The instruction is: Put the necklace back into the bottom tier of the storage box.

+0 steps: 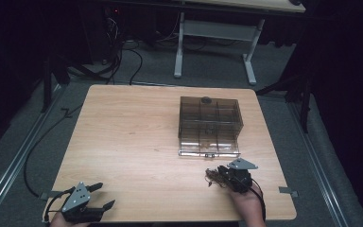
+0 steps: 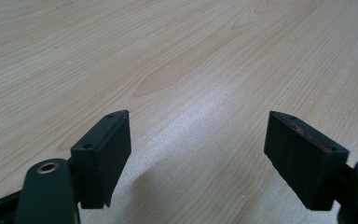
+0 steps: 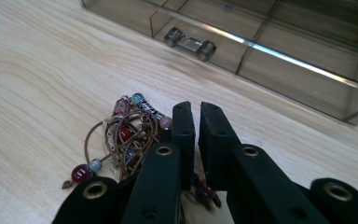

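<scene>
The beaded cord bracelet [image 3: 126, 140] lay bunched on the wooden counter [image 1: 132, 137], just in front of the smoky clear plastic organiser box [image 1: 210, 124], whose bottom drawer [image 3: 261, 60] stood pulled out a little toward it. Through the tinted walls I could make out dividers, but not whether any compartment held anything. The right tongs [image 3: 196, 116] hovered right over the bracelet, jaws nearly together with a narrow gap; a strand with beads showed beneath them, though whether it was pinched I could not tell. Well apart, at the counter's near left corner, the left tongs [image 2: 198, 140] rested with jaws spread wide, nothing between them but bare wood.
</scene>
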